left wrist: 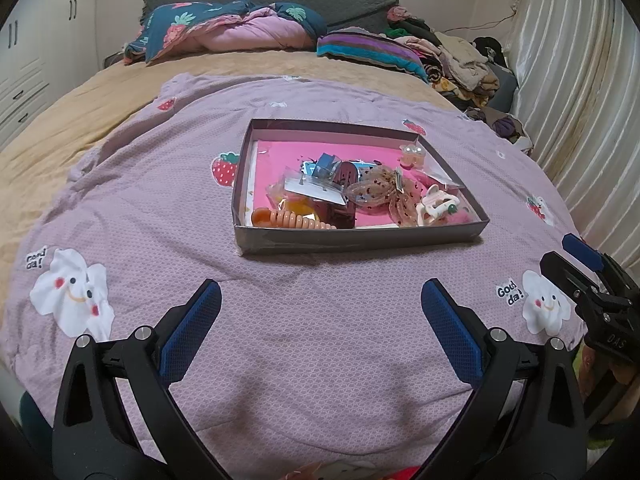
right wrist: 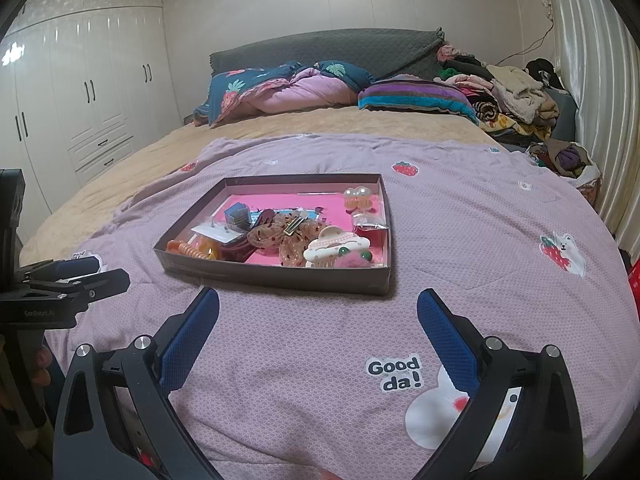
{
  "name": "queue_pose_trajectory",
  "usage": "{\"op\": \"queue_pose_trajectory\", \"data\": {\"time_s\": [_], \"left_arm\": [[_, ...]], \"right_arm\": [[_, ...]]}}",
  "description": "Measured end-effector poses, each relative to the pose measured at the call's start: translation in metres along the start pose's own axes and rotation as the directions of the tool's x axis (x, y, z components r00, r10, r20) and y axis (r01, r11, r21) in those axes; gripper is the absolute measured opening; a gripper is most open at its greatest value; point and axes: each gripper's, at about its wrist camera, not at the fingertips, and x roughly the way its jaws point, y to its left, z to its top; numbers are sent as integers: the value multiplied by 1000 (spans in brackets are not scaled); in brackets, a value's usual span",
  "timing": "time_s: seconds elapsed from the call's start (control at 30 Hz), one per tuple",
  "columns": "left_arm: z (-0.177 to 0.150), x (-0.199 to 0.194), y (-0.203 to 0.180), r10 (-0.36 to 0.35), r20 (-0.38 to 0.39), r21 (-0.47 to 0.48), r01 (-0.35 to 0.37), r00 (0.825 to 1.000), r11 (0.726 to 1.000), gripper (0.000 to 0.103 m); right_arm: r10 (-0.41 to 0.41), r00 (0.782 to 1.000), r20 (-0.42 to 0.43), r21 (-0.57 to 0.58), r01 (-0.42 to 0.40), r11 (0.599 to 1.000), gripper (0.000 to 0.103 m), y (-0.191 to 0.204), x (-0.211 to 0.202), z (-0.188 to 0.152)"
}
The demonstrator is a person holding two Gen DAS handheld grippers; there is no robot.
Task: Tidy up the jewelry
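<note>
My left tongs (left wrist: 320,320) and right tongs (right wrist: 318,320) are both spread wide and empty. The shallow dark cardboard tray (right wrist: 276,278) of jumbled hair accessories lies straight ahead on the bed, nearer my right tongs.

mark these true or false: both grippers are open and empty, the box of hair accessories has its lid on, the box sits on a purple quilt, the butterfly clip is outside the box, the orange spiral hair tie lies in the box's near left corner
1. Left gripper and right gripper are open and empty: true.
2. The box has its lid on: false, it is open-topped.
3. The box sits on the purple quilt: true.
4. The butterfly clip is outside the box: false, it lies inside, among the other clips.
5. The orange spiral hair tie lies in the near left corner: true.
</note>
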Motion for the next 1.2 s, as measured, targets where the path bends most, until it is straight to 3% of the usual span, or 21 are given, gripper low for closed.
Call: {"op": "queue_pose_trajectory", "data": {"time_s": [0.67,0.83,0.97,1.1,1.2], "left_arm": [[-4,3,1,-12,-10,7,12,1000,1000,94],[-4,10,-1,65,-21,16,-65,998,998,94],[0,13,6,52,-20,-11,-52,998,999,94],[18,33,49,112,-53,-107,-117,992,987,94],[41,52,102,209,-54,-179,-215,976,960,94]], "right_arm": [[-7,1000,-6,-12,7,1000,99,-1,-2,0],[-10,1000,-5,-10,10,1000,99,0,0,0],[-16,1000,1,-2,16,1000,99,-5,2,0],[-39,999,-6,39,39,998,99,-37,15,9],[-178,983,-48,143,183,973,99,-109,53,27]]}}
